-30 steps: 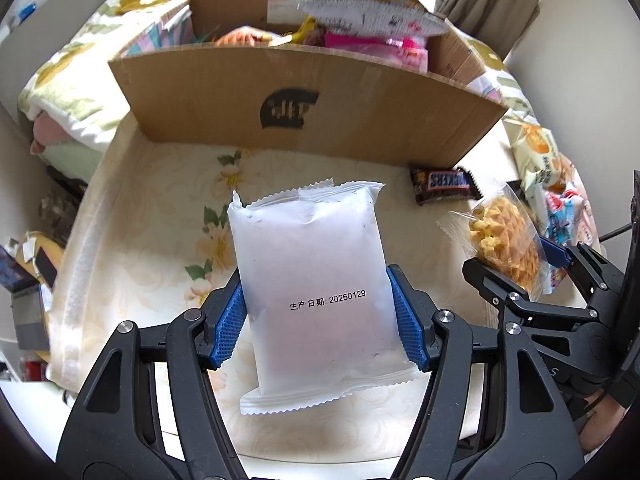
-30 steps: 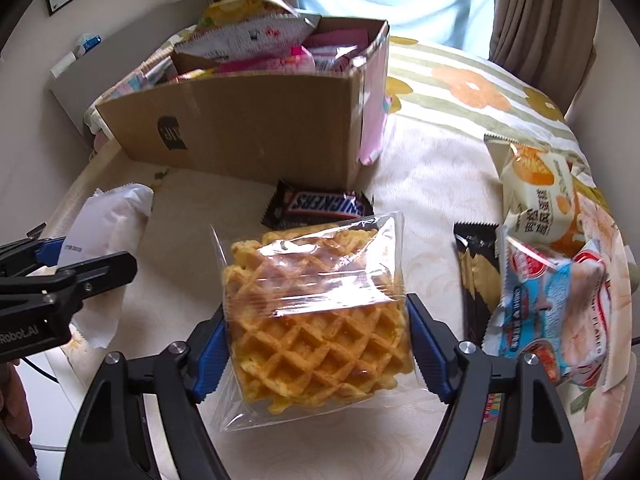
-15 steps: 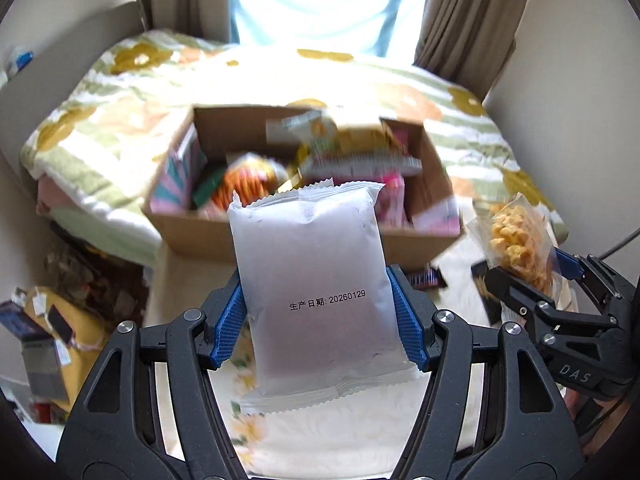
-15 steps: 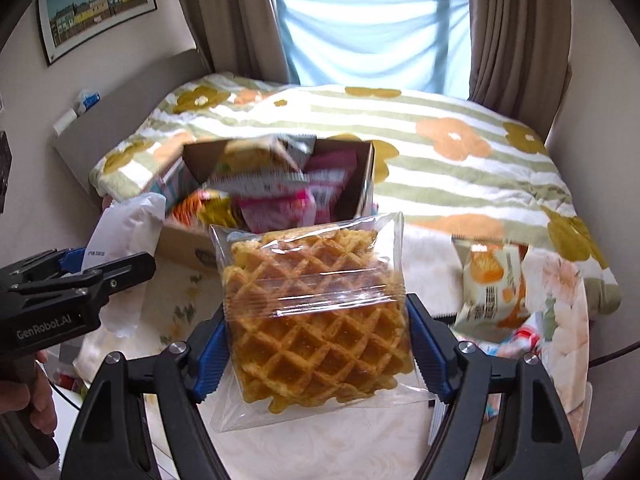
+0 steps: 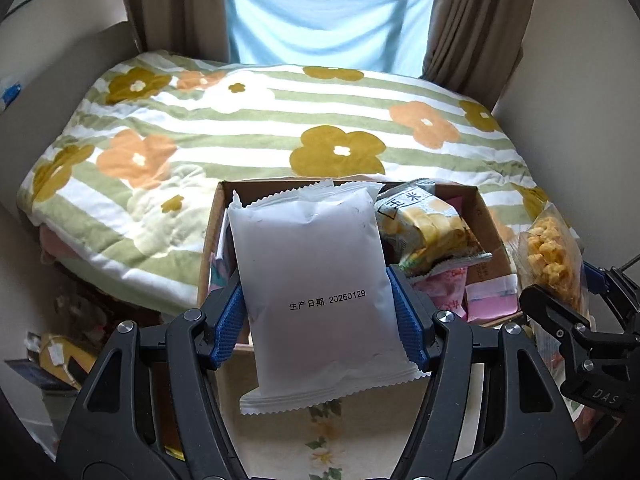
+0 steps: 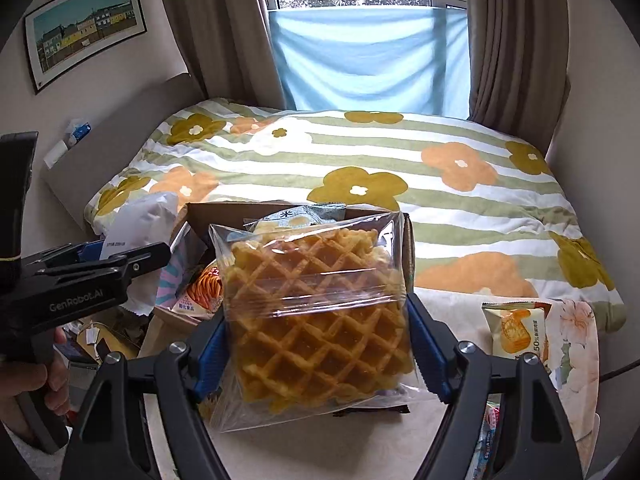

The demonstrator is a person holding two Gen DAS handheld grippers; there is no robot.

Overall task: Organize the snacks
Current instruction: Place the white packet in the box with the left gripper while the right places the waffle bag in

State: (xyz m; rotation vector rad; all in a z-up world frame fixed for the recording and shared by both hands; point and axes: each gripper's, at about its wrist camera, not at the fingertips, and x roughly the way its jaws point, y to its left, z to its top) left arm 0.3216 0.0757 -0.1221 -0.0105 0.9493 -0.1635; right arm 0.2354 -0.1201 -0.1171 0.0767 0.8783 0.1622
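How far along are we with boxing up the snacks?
Partway. Done: the cardboard box already holds several packets. In hand: the left gripper grips a white packet, the right gripper a waffle bag, both above the box, not yet dropped. Left: an orange-and-cream packet and a few others on the table.
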